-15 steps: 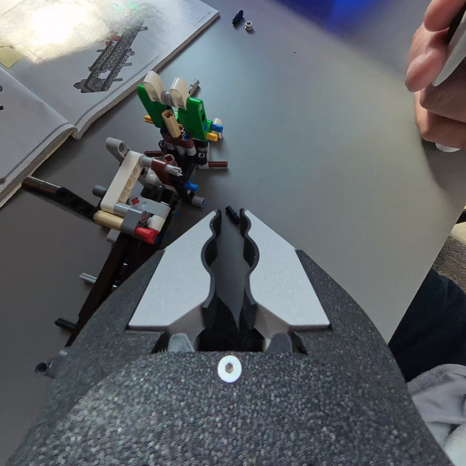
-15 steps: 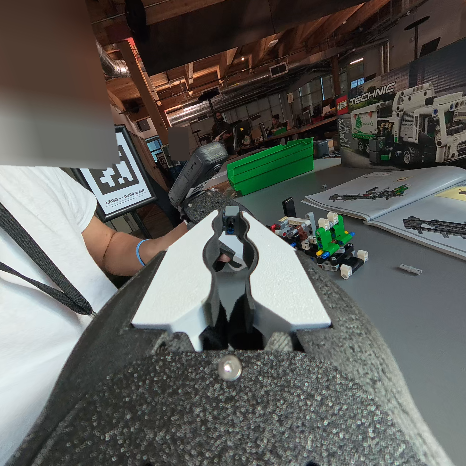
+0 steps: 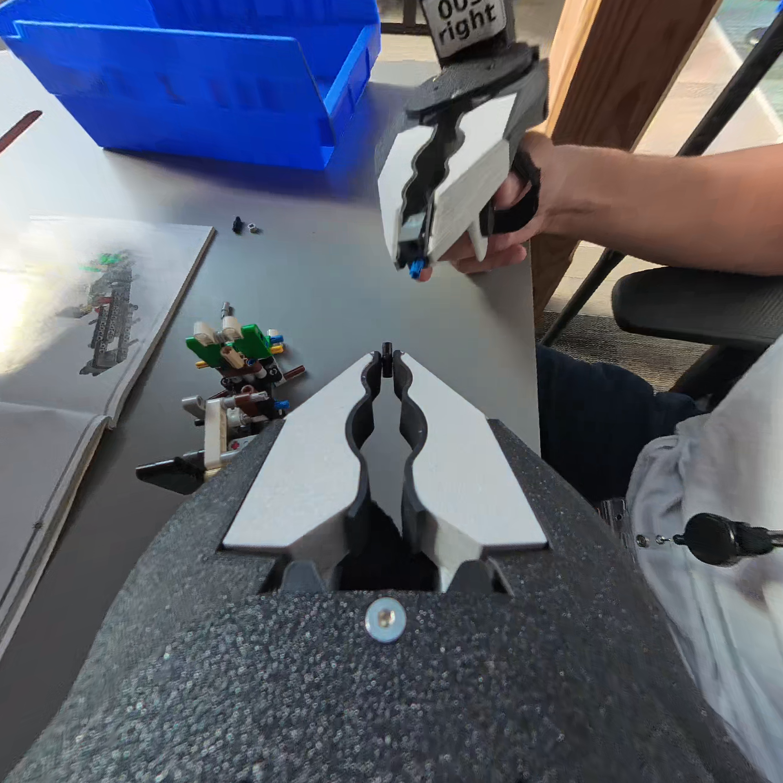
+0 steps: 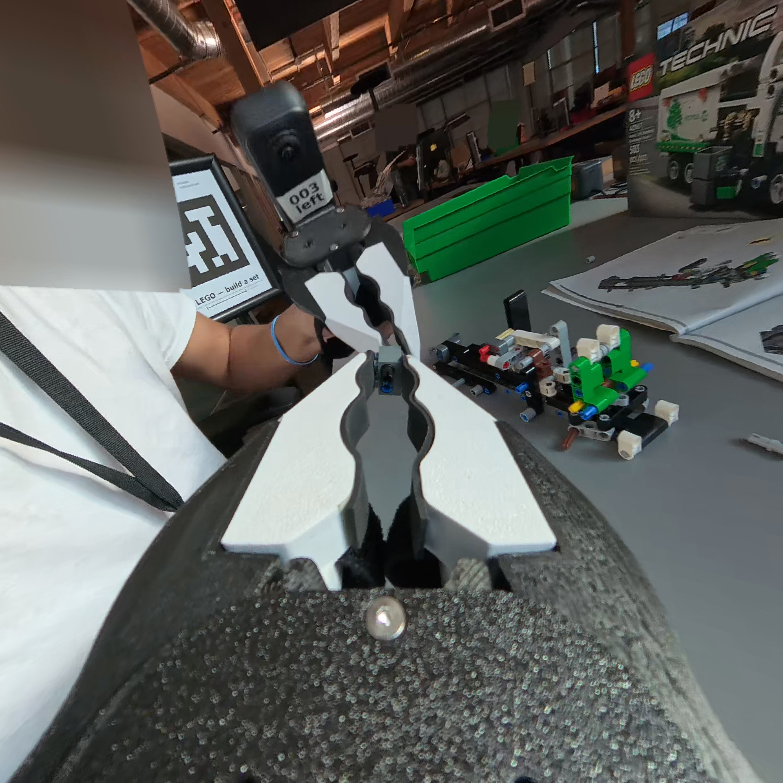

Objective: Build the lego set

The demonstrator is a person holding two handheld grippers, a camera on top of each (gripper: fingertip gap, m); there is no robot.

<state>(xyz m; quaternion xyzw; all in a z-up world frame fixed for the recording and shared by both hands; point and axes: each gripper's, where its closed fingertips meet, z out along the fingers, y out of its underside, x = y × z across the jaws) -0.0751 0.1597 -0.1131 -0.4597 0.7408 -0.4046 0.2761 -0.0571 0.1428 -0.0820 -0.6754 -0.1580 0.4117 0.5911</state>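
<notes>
This is a large open workshop or maker space with an industrial look. Across the top of the right wrist view run exposed wooden beams (image 4: 237, 63) and bare metal ducting (image 4: 178, 29), with rows of tall windows (image 4: 563, 72) behind long workbenches (image 4: 529, 144) in the upper middle. In the foreground stands a grey worktable (image 4: 678, 529) carrying plastic parts bins, a green one (image 4: 487, 224) at centre right and a blue one (image 3: 190, 84) at the upper left of the left wrist view. An open instruction booklet (image 4: 678, 288), a toy truck set's box (image 4: 712, 118) at upper right, and a half-built brick model (image 4: 572, 381) mark a building station. A framed marker sign (image 4: 216, 241) stands at the left.
</notes>
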